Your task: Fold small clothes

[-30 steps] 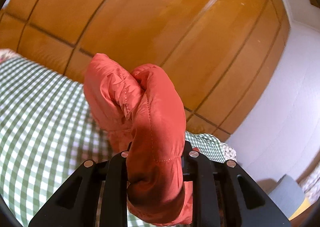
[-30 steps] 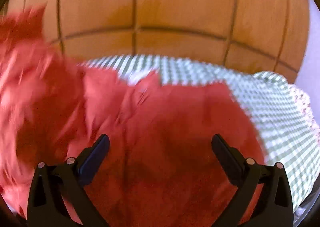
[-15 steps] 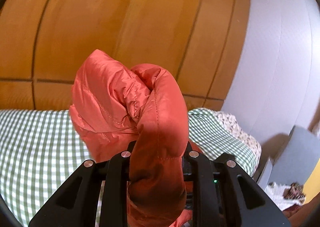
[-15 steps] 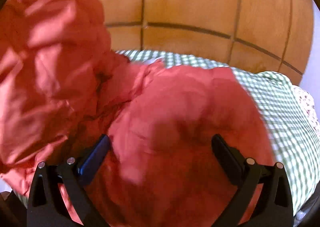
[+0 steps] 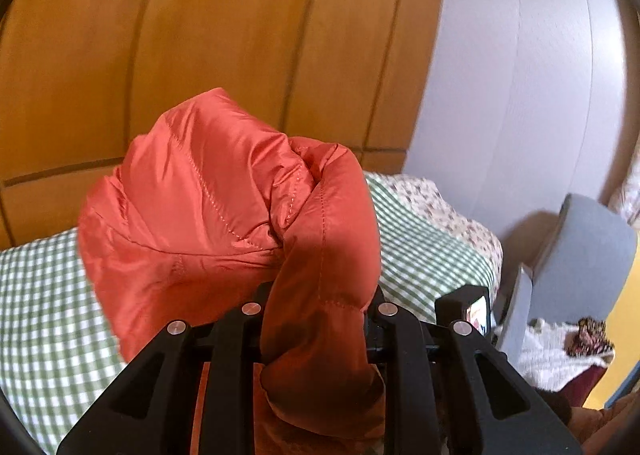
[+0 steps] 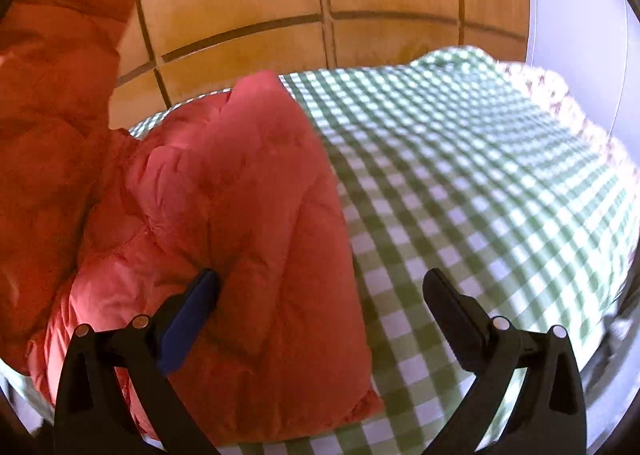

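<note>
A small orange-red puffer jacket is bunched up and raised above the green checked bedcover. My left gripper is shut on a thick fold of it, and the fabric hides the fingertips. In the right wrist view most of the jacket lies on the bedcover, with the lifted part rising at the left edge. My right gripper is open and empty above the jacket's right edge, its left finger touching the fabric.
A wooden panelled wall stands behind the bed. A white wall is to the right. A grey chair and white cloth sit beyond the bed's right edge, where a floral sheet hangs.
My left gripper has swung right with the jacket fold, bringing the white wall and chair into view. My right gripper has shifted right, off the jacket's middle to its right edge, still open.
</note>
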Motion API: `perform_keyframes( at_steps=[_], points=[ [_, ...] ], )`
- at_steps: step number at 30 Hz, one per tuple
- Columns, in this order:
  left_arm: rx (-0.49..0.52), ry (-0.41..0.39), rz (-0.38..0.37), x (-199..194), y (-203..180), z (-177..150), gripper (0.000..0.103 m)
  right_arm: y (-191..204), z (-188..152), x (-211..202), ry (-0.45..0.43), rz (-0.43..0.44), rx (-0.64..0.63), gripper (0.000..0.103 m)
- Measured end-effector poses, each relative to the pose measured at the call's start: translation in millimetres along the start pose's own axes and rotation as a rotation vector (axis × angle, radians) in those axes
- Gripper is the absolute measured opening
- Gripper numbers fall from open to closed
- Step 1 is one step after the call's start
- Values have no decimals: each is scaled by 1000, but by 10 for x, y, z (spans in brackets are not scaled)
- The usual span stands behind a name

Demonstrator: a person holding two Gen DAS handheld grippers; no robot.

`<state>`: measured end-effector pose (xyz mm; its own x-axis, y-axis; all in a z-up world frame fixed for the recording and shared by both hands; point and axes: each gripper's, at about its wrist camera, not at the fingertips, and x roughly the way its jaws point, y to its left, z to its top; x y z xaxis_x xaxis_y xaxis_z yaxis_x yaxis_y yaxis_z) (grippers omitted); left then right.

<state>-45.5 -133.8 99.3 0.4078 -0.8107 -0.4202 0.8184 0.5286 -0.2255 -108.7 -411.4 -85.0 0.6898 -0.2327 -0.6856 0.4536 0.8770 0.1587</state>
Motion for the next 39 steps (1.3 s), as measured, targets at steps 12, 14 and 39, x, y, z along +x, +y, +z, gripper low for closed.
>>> perform_keyframes(
  at_steps=[12,14,39],
  points=[
    [144,141,-88,722,-461,-383,23,-674,81,-333,-91,148,278,101],
    [162,154,-104,812,-503,-462,25,-863,139,-471,-131,161,349,101],
    [300,158,-273,640,-567,-714,93,-114,988,-84,-59,41,-20,101]
  ],
)
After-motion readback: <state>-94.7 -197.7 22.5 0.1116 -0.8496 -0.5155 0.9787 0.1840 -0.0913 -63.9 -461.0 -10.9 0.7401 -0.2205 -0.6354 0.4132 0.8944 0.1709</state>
